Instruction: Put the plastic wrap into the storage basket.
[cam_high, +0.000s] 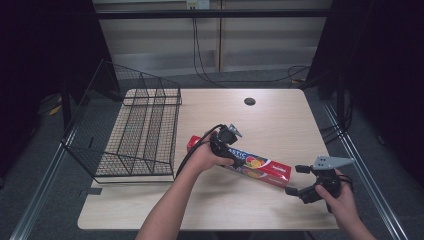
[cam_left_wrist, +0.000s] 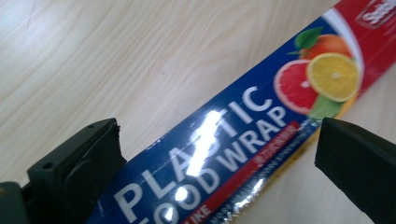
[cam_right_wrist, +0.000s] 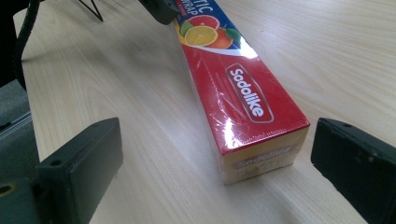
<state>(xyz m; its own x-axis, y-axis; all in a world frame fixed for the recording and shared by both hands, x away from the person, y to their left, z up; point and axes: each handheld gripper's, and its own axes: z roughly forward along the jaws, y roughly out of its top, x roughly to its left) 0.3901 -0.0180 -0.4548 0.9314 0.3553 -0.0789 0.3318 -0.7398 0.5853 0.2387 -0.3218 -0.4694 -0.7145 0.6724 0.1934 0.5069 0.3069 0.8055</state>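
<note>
High view: plastic wrap box (cam_high: 240, 161) lies diagonally on tabletop (cam_high: 280, 120), right of wire basket (cam_high: 135, 130). Left gripper (cam_high: 231, 150) straddles its middle, jaws spread; right gripper (cam_high: 300, 180), jaws spread, faces box's near end.

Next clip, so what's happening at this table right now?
A person works a hand-held gripper in each hand over a long red and blue plastic wrap box lying flat on the wooden table. The left hand-held gripper is open, its jaws either side of the box near its middle. The right hand-held gripper is open too, lined up with the box's near end. A wire basket sits at the table's left.
</note>
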